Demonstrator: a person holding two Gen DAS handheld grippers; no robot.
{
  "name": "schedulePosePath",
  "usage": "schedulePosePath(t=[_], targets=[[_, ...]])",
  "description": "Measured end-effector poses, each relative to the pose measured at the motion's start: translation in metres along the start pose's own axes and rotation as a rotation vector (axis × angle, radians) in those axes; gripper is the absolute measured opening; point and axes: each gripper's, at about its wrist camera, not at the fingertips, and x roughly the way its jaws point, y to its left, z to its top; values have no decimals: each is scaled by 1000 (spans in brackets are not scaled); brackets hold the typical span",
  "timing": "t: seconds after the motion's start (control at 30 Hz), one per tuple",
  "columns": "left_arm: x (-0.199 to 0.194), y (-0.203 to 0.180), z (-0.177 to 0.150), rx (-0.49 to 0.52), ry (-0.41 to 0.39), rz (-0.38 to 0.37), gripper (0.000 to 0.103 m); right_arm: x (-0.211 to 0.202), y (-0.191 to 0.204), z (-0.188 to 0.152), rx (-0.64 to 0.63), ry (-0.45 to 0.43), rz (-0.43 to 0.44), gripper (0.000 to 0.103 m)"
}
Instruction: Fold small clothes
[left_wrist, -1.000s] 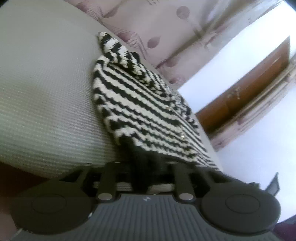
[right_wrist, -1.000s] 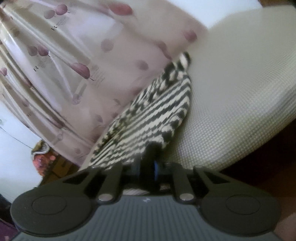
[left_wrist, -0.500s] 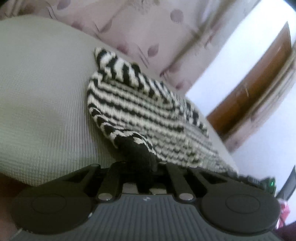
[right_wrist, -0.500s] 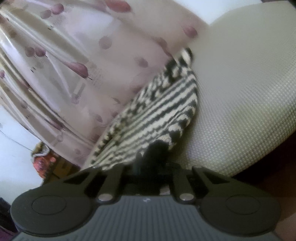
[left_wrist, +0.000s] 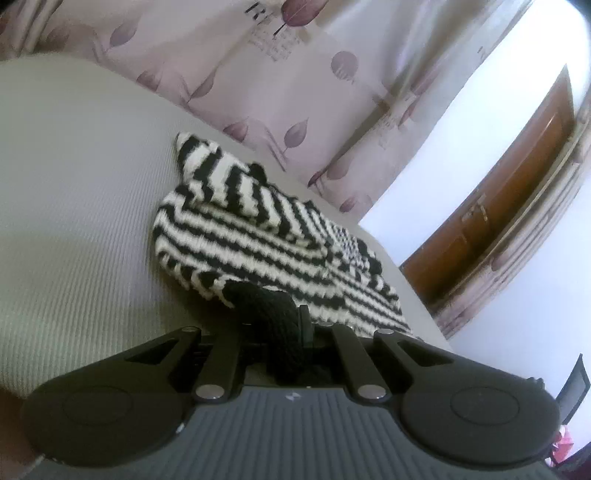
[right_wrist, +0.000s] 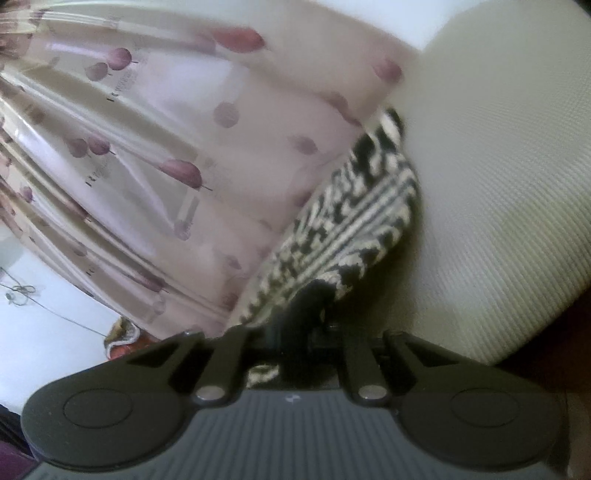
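Where the knit meets the fingers: near black hem of the striped sweater (left_wrist: 258, 236) pinched in the left gripper (left_wrist: 291, 325), fingers together on it
Right gripper (right_wrist: 306, 317): clamped on the hem's other near corner
Sweater: chunky black-and-white knit, far part resting on the bed (left_wrist: 74, 192)
Bed: pale, ribbed weave
Curtain (left_wrist: 258, 81): leaf-printed, far side

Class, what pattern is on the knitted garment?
Black and white stripes on the knitted garment, with a black edge; clearest in the left wrist view.

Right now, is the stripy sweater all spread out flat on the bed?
No, the stripy sweater has one part folded over itself, and the left gripper pinches its near black edge.
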Motion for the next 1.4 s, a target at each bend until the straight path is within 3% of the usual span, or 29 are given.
schedulePosePath(t=[0.37, 0.63, 0.97, 1.4], targets=[[12, -25, 52, 49, -129, -18, 8, 27, 27, 55, -62, -31, 52, 12], [59, -28, 105, 71, -197, 13, 8, 69, 21, 114, -100, -47, 53, 12], [144, 0, 143, 27, -206, 114, 8, 137, -22, 164, -41, -37, -17, 12], [198, 32, 149, -29, -157, 227, 10, 193, -70, 169, 70, -30, -110, 13]])
